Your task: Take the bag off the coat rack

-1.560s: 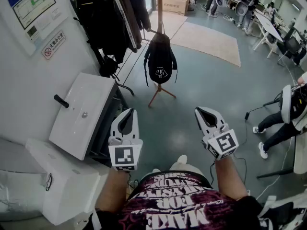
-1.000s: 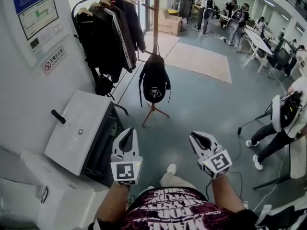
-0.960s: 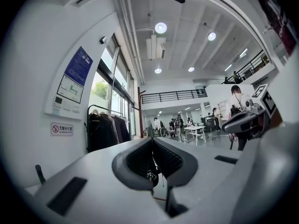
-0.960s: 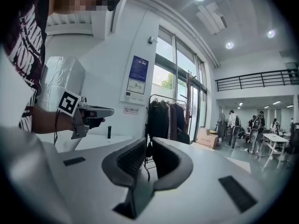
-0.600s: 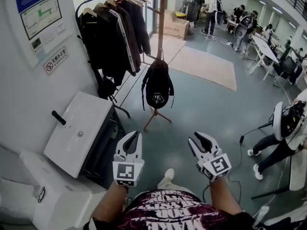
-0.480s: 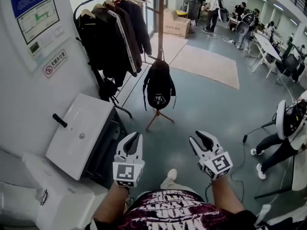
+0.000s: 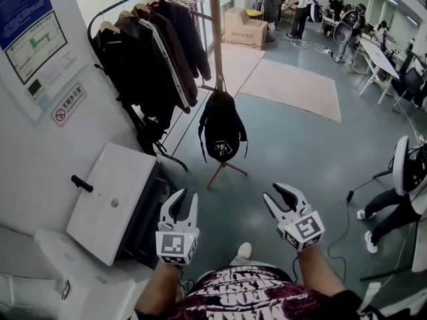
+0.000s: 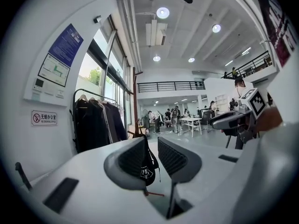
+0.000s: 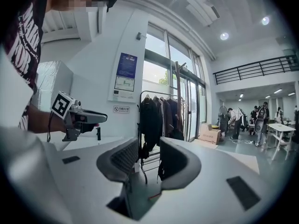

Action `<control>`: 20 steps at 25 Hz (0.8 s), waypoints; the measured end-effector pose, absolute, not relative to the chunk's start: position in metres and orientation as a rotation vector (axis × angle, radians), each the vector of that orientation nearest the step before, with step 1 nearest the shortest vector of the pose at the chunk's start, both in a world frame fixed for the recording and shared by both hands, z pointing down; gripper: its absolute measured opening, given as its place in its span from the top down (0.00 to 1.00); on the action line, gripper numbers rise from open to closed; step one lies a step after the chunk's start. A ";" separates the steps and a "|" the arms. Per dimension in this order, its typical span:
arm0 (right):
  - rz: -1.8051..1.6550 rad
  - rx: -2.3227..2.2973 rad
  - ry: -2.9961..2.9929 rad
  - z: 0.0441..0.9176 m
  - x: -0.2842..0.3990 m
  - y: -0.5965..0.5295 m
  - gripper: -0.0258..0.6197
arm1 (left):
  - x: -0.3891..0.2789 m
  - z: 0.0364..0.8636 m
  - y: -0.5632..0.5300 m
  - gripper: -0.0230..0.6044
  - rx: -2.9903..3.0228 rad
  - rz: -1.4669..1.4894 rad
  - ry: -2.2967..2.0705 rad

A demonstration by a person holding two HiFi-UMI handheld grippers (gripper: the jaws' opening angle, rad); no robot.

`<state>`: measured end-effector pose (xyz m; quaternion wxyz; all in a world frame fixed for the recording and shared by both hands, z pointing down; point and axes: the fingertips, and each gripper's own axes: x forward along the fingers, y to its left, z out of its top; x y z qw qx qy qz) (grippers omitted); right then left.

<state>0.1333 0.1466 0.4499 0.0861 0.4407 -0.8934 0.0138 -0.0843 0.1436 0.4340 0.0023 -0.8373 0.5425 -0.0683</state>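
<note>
A black backpack [image 7: 222, 133] hangs by its top loop on a wooden coat rack pole [image 7: 215, 32] whose tripod feet stand on the grey floor. Both grippers are held well short of it, at waist height. My left gripper [image 7: 185, 200] is open and empty; in the left gripper view the backpack [image 8: 148, 171] shows far off through the gap of my left gripper [image 8: 152, 153]. My right gripper [image 7: 283, 196] has its jaws opening, with nothing between them. In the right gripper view my right gripper [image 9: 149, 155] points toward the rack, and its right jaw hides most of the bag.
A clothes rail [image 7: 153, 52] full of dark jackets stands left of the rack, against the wall. A white sink unit [image 7: 113, 199] is close on my left. A rug [image 7: 293, 85], a cardboard box [image 7: 243, 25], tables and people [image 7: 407, 179] lie beyond and to the right.
Both grippers' jaws have spread apart, the right one most clearly. The head view has shifted, so the rack and bag sit slightly nearer and more central.
</note>
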 end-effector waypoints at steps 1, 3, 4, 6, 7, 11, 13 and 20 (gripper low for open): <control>0.046 1.315 -2.668 0.450 0.136 0.139 0.73 | -0.082 0.434 0.137 0.84 -2.625 -0.211 1.709; 0.059 1.318 -2.678 0.452 0.143 0.124 0.72 | -0.076 0.432 0.124 0.84 -2.615 -0.207 1.721; 0.065 1.316 -2.682 0.452 0.145 0.118 0.72 | -0.073 0.432 0.117 0.84 -2.608 -0.208 1.724; 0.069 1.301 -2.692 0.453 0.149 0.106 0.72 | -0.066 0.431 0.105 0.84 -2.599 -0.213 1.731; 0.067 1.291 -2.697 0.453 0.150 0.101 0.72 | -0.063 0.432 0.099 0.84 -2.596 -0.216 1.738; 0.057 1.256 -2.722 0.451 0.159 0.081 0.72 | -0.053 0.431 0.079 0.84 -2.566 -0.223 1.785; 0.048 1.239 -2.731 0.448 0.164 0.073 0.72 | -0.048 0.429 0.073 0.84 -2.549 -0.216 1.804; 0.038 1.243 -2.757 0.437 0.179 0.047 0.72 | -0.038 0.424 0.063 0.84 -2.516 -0.221 1.836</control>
